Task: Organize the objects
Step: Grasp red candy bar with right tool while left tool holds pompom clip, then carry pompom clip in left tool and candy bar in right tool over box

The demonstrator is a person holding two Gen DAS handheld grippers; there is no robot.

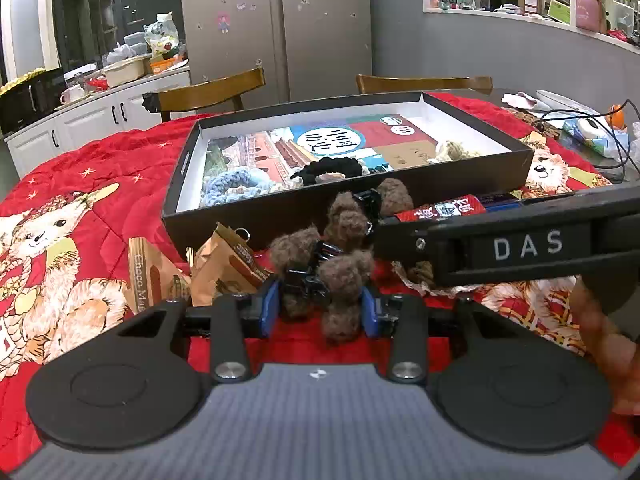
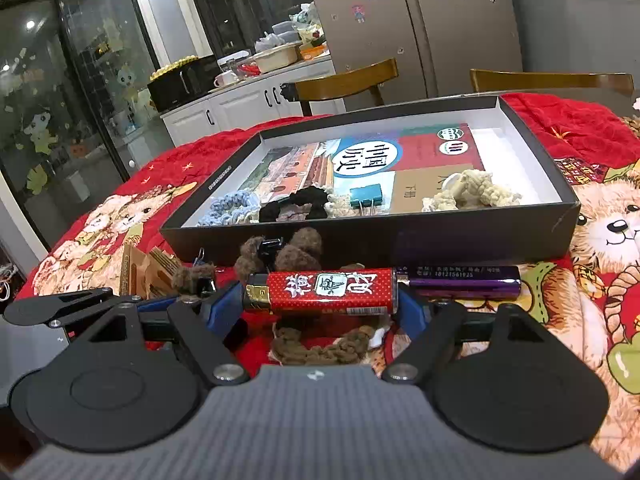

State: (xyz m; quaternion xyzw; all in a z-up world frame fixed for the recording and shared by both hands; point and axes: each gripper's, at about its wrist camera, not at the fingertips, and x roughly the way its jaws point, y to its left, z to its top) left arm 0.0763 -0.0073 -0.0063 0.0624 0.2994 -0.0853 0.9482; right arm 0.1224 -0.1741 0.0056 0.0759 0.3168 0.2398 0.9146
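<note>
My left gripper point(image 1: 319, 312) is shut on a black hair claw covered in brown fuzzy balls point(image 1: 344, 276), just in front of the black box point(image 1: 180, 168). In the right wrist view the same claw point(image 2: 296, 244) shows behind a red lighter point(image 2: 332, 290). My right gripper point(image 2: 318, 300) is shut on that lighter end to end, its blue pads against both ends. One of its fingers point(image 1: 400, 236) reaches in from the right in the left wrist view. A purple lighter point(image 2: 460, 280) lies right behind the red one.
The box point(image 2: 208, 196) holds a book, blue and black scrunchies, a teal binder clip and cream crochet pieces. Brown snack packets point(image 1: 224, 264) lie left of the claw. A brown crochet piece point(image 2: 320, 344) lies under the lighter. Two chairs stand beyond the red quilt.
</note>
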